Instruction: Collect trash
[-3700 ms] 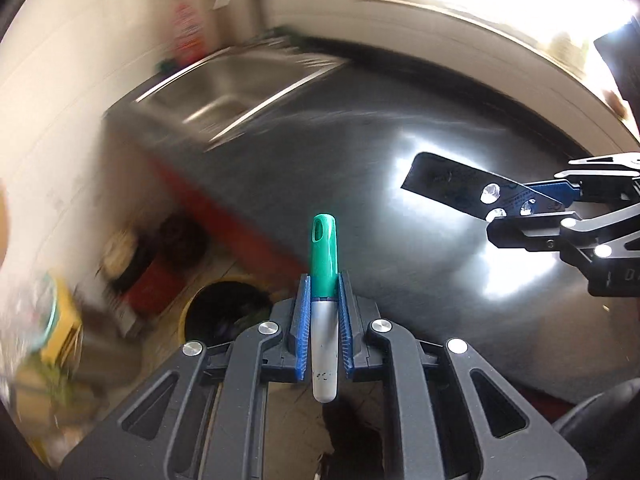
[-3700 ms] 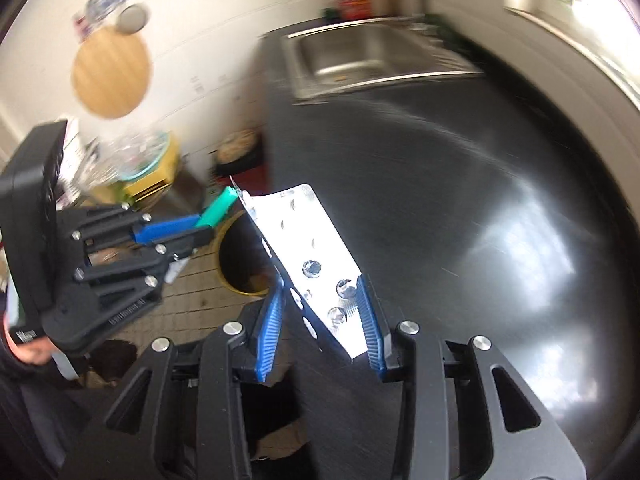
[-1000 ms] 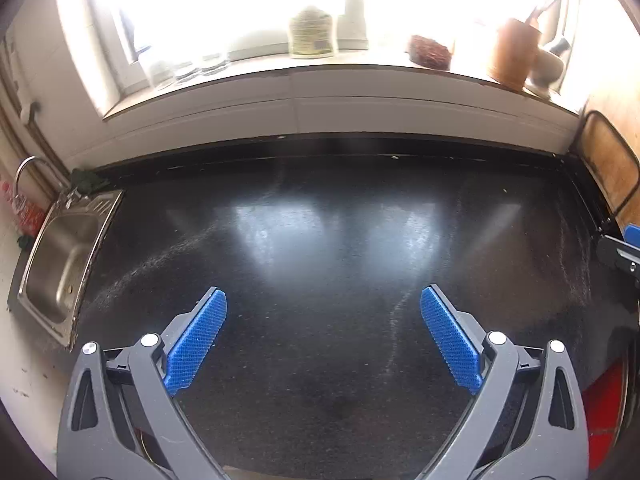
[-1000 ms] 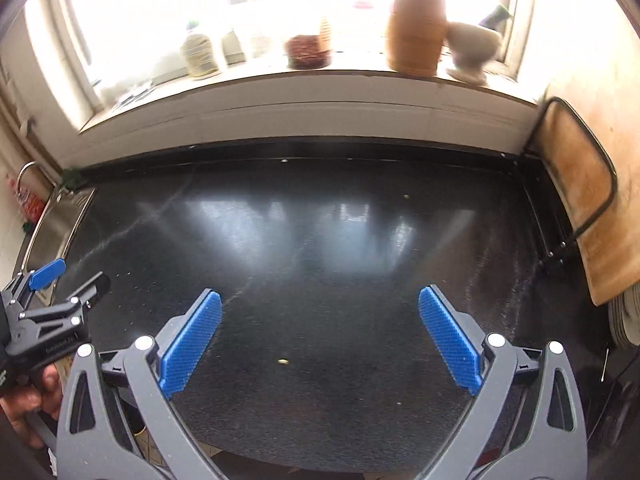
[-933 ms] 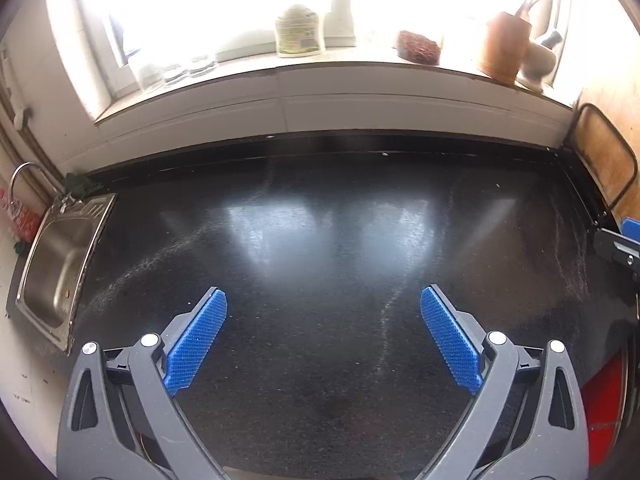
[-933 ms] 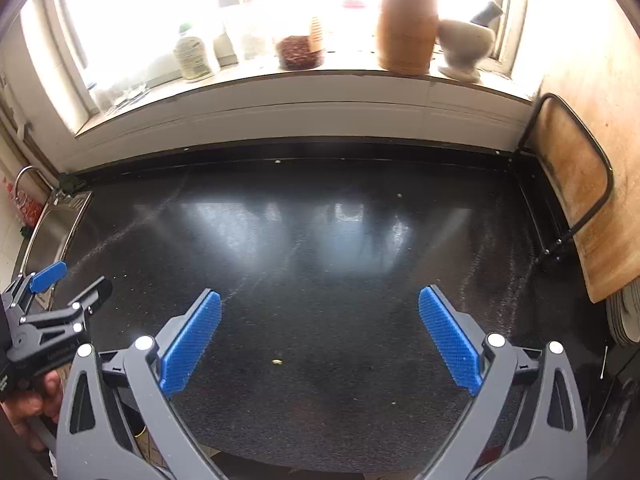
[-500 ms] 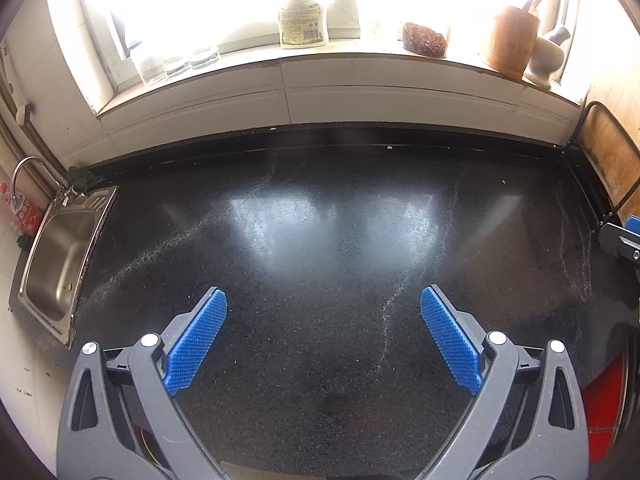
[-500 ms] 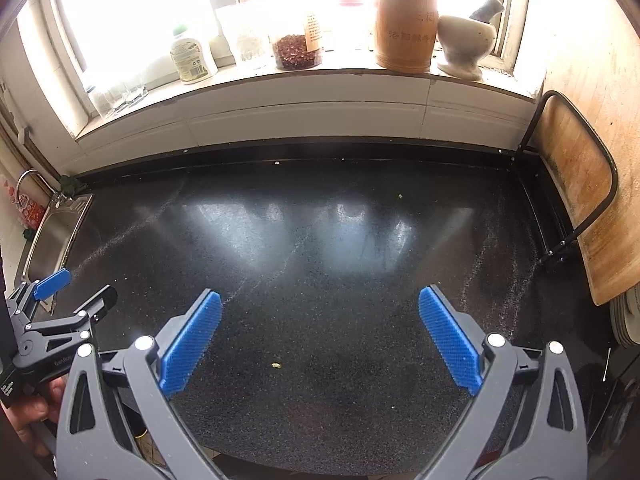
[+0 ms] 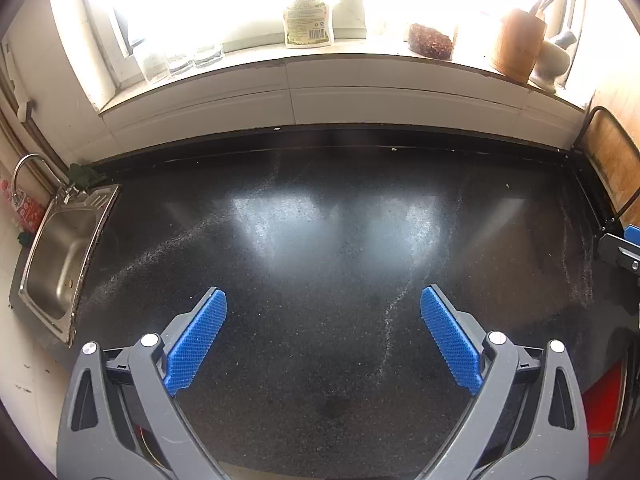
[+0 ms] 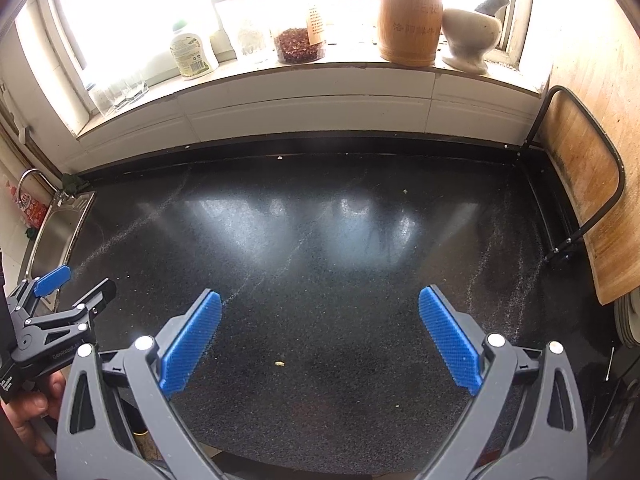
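Observation:
My left gripper (image 9: 323, 322) is open and empty, held above the black speckled countertop (image 9: 320, 220). My right gripper (image 10: 320, 320) is open and empty over the same countertop (image 10: 320, 240). The left gripper also shows at the left edge of the right wrist view (image 10: 66, 284), open. A tip of the right gripper shows at the right edge of the left wrist view (image 9: 628, 246). Only small pale crumbs (image 10: 279, 364) lie on the counter; no larger trash item is in view.
A steel sink (image 9: 60, 256) with a tap sits at the counter's left end. The windowsill holds a bottle (image 10: 192, 52), glasses (image 10: 120, 90), a jar of red spice (image 10: 298, 46), a bamboo utensil pot (image 10: 410, 20) and a mortar (image 10: 470, 38). A wooden board in a black rack (image 10: 580, 184) stands at the right.
3.7 s ago the left gripper held a green-capped marker and the right a silvery blister pack near a floor bin; now both are open and empty, facing the counter. Last second: slight drift only.

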`<state>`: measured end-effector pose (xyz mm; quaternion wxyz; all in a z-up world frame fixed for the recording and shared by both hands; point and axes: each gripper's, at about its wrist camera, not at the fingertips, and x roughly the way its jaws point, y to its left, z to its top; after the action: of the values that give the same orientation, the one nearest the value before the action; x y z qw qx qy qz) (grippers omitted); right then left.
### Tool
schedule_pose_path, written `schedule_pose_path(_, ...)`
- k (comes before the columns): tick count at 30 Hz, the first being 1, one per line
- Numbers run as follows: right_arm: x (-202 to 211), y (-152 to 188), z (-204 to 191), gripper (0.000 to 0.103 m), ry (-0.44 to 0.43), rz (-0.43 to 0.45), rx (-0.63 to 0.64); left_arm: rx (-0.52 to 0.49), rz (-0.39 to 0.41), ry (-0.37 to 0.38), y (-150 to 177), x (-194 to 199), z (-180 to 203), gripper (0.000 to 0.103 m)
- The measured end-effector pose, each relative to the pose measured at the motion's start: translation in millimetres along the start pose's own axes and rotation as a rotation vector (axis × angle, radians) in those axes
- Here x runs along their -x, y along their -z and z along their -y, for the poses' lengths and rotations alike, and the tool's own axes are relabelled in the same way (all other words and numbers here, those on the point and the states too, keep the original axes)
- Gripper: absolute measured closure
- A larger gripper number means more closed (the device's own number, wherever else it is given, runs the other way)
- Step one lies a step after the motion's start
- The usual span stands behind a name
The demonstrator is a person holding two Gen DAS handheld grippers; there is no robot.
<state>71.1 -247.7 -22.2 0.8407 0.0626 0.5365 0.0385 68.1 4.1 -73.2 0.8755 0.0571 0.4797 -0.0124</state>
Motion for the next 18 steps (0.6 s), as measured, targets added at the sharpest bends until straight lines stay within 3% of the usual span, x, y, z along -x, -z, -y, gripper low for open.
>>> schedule_pose_path(18, 0.0, -1.5, -2.2, 0.007, 0.009, 0.001, 0.005, 0.006, -0.006, 0.004, 1.2, -0.6, -1.3, 0.008)
